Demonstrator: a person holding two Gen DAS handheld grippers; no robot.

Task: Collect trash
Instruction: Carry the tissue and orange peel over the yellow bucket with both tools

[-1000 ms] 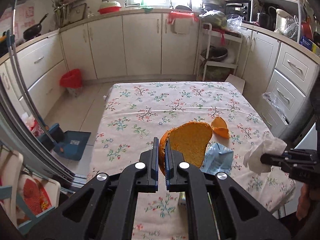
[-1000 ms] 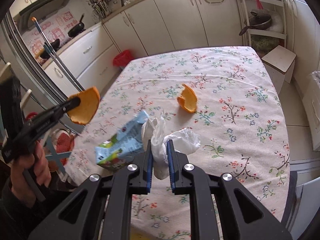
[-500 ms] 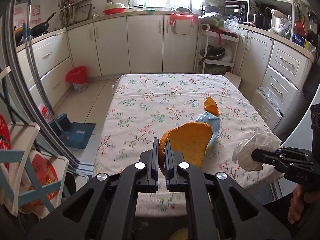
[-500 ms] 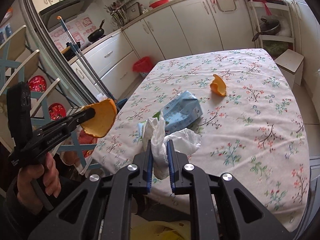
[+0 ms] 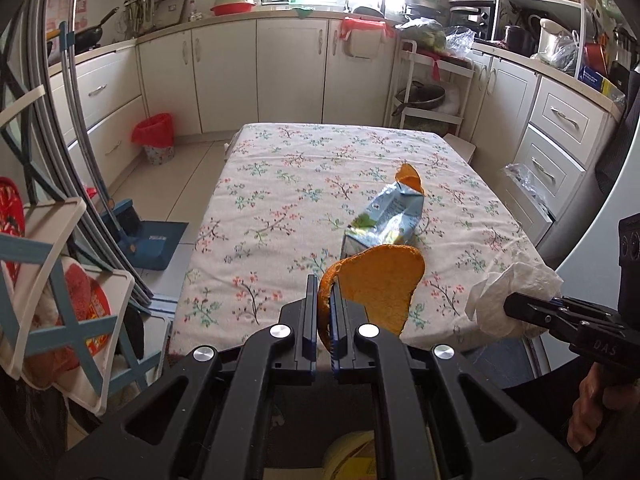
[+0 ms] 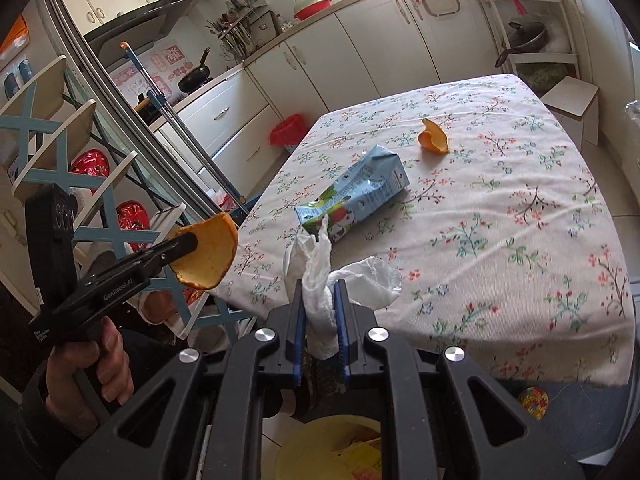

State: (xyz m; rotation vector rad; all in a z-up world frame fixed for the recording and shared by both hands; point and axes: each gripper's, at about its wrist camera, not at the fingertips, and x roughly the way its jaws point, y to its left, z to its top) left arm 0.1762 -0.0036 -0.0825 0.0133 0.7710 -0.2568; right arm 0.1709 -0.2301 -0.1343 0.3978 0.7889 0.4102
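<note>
**Carrying two pieces of trash back to the yellow bin**

My left gripper (image 5: pixel 324 304) is closed tight on a big piece of orange peel (image 5: pixel 380 284), which stands up between its fingers. My right gripper (image 6: pixel 318 308) is also closed, on a crumpled white tissue (image 6: pixel 320 276). Both are in the air, at the near edge of the table (image 5: pixel 280 200) or just off it. Below me, at the bottom of the right wrist view, I see a yellow bin (image 6: pixel 316 452) with some paper already in it. I judge this is where the trash goes.

To do this step well, I should bring each gripper right above the mouth of the bin before I let go. The tissue is light and may drift or cling to the pads, so I would lower it close to the rim and open fully. The peel is held by its thin edge only, so I should not shake it on the way.

On the table a blue milk carton (image 6: pixel 356 192) lies on its side and a small peel piece (image 6: pixel 434 138) rests just behind it; these wait for later.

Compared with one second ago, both grippers have pulled back from above the cloth toward me. The carton and small peel now look farther away, and the bin has come into view underneath. My grips are unchanged.
</note>
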